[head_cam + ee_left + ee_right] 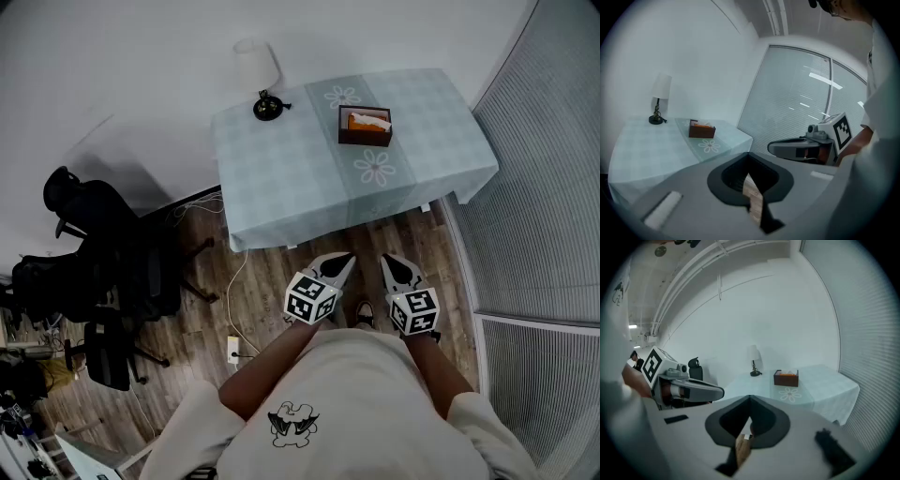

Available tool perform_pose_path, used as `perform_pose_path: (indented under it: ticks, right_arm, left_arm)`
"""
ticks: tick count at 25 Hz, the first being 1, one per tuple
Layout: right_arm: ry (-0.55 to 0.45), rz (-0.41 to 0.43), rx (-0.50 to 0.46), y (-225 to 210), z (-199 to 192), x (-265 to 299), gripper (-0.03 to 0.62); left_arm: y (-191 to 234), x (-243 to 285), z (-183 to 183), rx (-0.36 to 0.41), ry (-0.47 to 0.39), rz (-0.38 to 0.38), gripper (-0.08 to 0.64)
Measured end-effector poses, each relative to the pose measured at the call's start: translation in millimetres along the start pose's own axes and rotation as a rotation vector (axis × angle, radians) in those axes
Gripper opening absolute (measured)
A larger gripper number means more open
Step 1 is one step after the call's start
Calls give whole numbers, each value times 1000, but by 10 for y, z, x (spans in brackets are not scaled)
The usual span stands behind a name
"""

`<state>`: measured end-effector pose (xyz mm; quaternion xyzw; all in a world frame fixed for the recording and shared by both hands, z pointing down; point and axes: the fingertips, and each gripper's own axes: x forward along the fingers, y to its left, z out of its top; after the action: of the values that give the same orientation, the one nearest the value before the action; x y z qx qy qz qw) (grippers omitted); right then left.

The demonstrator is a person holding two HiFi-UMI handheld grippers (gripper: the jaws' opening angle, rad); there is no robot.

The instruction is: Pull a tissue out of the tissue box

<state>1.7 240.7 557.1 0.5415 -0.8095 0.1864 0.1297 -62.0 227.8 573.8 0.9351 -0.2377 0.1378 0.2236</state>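
Note:
A dark brown tissue box (365,125) with a white tissue poking from its orange top stands on the far side of a table (281,178) covered in a pale blue checked cloth. The box also shows small in the left gripper view (701,130) and in the right gripper view (786,378). My left gripper (349,256) and right gripper (385,257) hang side by side over the wood floor, close to the person's body and short of the table's near edge. Both point toward the table with jaws together and nothing between them (748,153) (750,397).
A small table lamp (258,80) with a white shade stands at the table's far left corner. Black office chairs (94,272) crowd the left side. Window blinds (544,187) run along the right. A power strip (233,350) and cable lie on the floor at left.

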Motion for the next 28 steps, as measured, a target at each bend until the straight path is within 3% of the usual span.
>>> perform_pose_path:
  ticks: [12, 18, 25, 28]
  right_arm:
    - [19, -3, -7, 95, 25, 202, 12]
    - [42, 44, 29, 248, 6, 417, 12]
    - [51, 13, 29, 375, -22, 657, 14]
    - [60, -6, 33, 349, -17, 730, 15]
  left_arm:
    - [234, -75, 72, 6, 2, 0, 6]
    - [444, -195, 64, -5, 6, -10, 6]
    - [602, -216, -11, 27, 29, -55, 6]
    - [669, -179, -14, -13, 25, -69, 6]
